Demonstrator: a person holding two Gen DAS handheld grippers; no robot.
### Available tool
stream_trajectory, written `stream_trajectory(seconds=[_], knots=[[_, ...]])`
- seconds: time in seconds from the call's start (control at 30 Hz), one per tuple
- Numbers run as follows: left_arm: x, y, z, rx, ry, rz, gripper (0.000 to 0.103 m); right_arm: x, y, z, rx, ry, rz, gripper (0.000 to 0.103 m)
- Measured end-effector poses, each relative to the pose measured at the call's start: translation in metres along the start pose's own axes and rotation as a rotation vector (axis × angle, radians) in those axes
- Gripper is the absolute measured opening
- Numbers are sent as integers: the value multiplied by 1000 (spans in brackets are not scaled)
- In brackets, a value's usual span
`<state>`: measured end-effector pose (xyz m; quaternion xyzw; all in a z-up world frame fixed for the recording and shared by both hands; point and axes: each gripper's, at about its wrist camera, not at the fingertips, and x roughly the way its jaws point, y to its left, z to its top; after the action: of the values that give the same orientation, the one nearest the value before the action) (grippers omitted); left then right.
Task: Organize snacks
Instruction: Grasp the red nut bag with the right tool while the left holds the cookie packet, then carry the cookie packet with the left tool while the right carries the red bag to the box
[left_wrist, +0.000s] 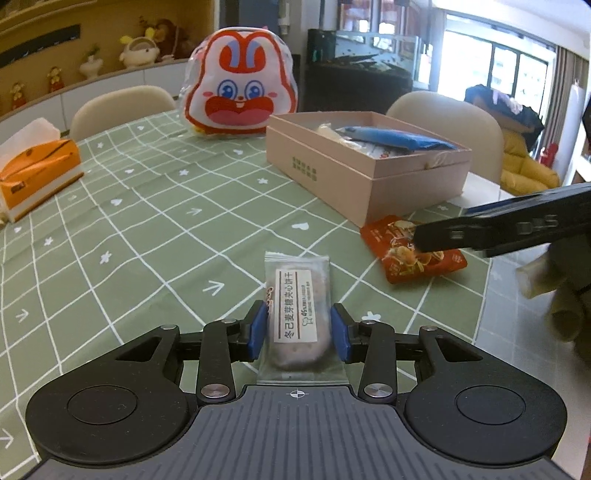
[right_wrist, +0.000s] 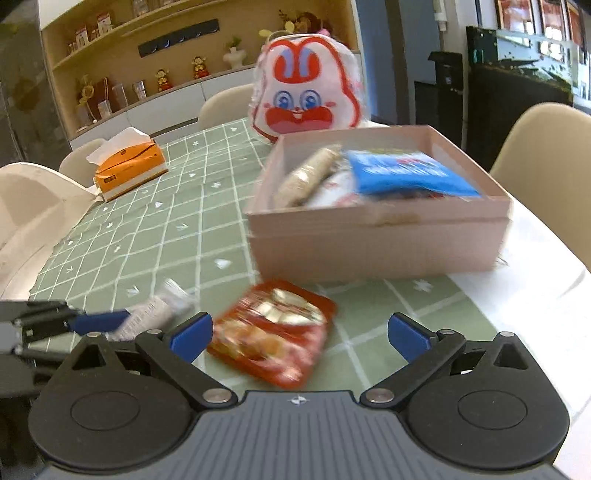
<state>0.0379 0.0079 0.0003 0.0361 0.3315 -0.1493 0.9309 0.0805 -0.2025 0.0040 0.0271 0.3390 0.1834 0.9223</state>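
In the left wrist view, the left gripper (left_wrist: 299, 332) has its blue pads on both sides of a clear-wrapped biscuit packet (left_wrist: 295, 314) on the green worktop (left_wrist: 147, 221); whether they press it already, one cannot tell. It should close on the biscuit, not on the loose wrapper.

In the right wrist view, the right gripper (right_wrist: 297, 338) stands wide over a red snack bag (right_wrist: 275, 332), in front of the pink box (right_wrist: 376, 236). It should come lower and centre before closing.

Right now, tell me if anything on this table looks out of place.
Two snacks lie loose outside the pink box: a biscuit pack between the left gripper pads, and a red packet before the open right gripper.
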Motion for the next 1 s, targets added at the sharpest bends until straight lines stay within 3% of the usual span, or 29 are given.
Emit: stream_trajectory(seconds=[0.13, 0.27, 0.47, 0.77, 1.0], knots=[[-1, -1, -2, 2, -6, 3, 43, 22, 28, 8, -53, 9, -80, 101], [-2, -4, -3, 18, -9, 15, 43, 36, 32, 6, -73, 59, -114, 98], [-1, -2, -4, 6, -15, 7, 43, 19, 23, -12, -114, 77, -144, 98], [-2, -2, -4, 6, -15, 7, 43, 8, 15, -20, -143, 68, -67, 98], [-2, -2, -4, 6, -15, 7, 43, 13, 22, -12, -121, 45, -53, 71]])
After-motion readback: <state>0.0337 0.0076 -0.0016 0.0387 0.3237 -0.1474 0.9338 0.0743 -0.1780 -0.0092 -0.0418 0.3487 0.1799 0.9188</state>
